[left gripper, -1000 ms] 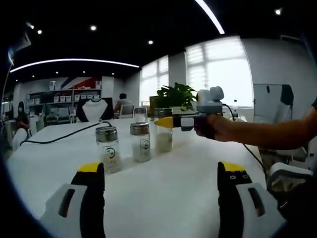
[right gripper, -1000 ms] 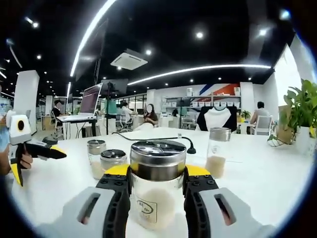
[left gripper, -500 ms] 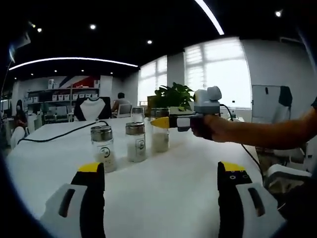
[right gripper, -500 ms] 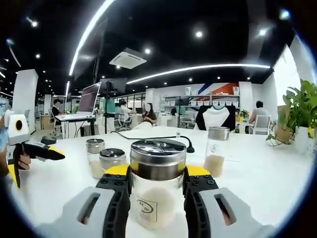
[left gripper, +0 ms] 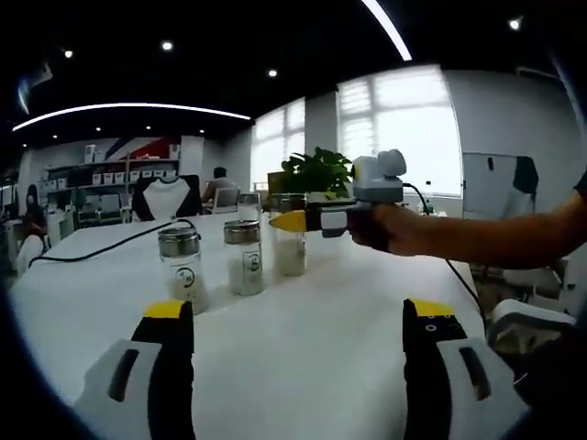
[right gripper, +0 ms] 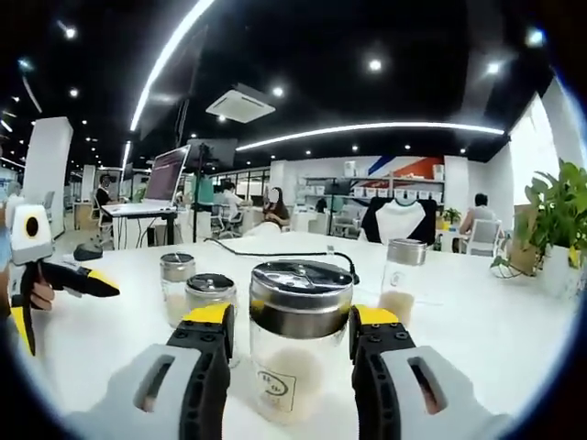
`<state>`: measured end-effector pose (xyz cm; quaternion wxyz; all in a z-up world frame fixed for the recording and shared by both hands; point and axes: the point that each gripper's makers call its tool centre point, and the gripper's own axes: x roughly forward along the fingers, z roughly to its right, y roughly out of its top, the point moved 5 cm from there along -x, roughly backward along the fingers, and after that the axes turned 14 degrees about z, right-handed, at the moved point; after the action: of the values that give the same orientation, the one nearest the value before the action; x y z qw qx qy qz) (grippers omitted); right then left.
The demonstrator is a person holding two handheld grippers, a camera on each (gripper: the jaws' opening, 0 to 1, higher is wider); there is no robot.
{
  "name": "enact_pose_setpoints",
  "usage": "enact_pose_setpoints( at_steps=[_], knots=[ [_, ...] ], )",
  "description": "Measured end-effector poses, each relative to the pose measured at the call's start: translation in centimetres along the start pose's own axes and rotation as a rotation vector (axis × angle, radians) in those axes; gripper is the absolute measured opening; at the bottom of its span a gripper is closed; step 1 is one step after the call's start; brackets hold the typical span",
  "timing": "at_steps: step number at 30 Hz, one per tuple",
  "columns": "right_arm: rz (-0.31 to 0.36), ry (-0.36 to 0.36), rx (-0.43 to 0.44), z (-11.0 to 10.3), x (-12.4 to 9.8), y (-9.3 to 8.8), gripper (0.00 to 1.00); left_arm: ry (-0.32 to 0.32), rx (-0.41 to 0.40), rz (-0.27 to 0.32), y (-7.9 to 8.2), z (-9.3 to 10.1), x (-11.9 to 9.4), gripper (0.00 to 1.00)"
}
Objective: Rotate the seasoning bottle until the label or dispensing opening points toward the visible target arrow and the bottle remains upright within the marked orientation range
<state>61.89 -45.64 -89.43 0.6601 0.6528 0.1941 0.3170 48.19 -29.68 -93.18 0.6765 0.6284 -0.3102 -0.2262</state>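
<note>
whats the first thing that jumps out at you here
In the right gripper view, a clear glass seasoning bottle with a shiny metal lid stands upright between the right gripper jaws. In the left gripper view, the open left gripper faces three similar bottles on the white table.

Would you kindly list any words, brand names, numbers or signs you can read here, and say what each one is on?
No text can be read.
Bottle between the right claw: a small white label with a dark mark, too blurred to read.
Two bottles in the left gripper view: round dark emblems, too small to read.
Boxes on the far shelves: too small to read.
</note>
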Motion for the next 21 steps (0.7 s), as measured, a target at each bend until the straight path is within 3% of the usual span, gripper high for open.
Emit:
enact_pose_setpoints(
  at_steps=[8, 10, 21],
  knots=[
    [0.043, -0.048, 0.009, 0.8, -0.1, 2.0, 0.52, 0.004, -0.006, -0.007, -0.2, -0.2, -0.1, 1.0],
    [0.066, -0.054, 0.018, 1.0, 0.0, 3.3, 0.53, 0.001, -0.005, -0.016, -0.4, -0.2, -0.1, 1.0],
    [0.057, -0.067, -0.021, 2.6, 0.6, 5.5, 0.53, -0.001, 0.008, -0.022, -0.1, -0.3, -0.3, 1.0]
  ],
)
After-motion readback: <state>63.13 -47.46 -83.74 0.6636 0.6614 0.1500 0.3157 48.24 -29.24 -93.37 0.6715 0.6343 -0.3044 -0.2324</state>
